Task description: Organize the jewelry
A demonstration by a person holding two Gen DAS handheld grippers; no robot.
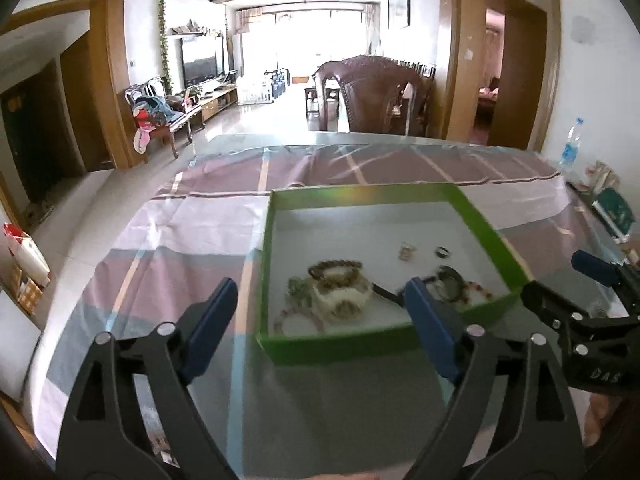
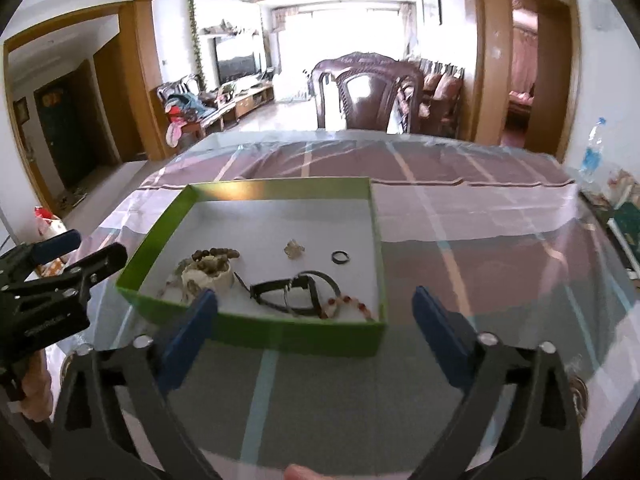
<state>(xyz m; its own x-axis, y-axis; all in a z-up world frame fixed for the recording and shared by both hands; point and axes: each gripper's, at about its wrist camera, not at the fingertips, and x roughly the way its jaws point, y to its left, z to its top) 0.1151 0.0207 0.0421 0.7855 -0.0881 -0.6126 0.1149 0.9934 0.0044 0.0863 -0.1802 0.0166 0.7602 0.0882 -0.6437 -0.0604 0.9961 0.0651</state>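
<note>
Right wrist: one green box [image 2: 256, 326], one ring [image 2: 340, 257]

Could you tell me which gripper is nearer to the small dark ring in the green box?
Right. The right gripper faces the ring's side of the green box; the left gripper sits towards the bracelets' end, farther from it.

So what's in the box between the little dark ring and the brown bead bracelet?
A small pale trinket lies between the dark ring and the brown bead bracelet, apart from both, on the box's white floor. The right wrist view shows it best.
</note>
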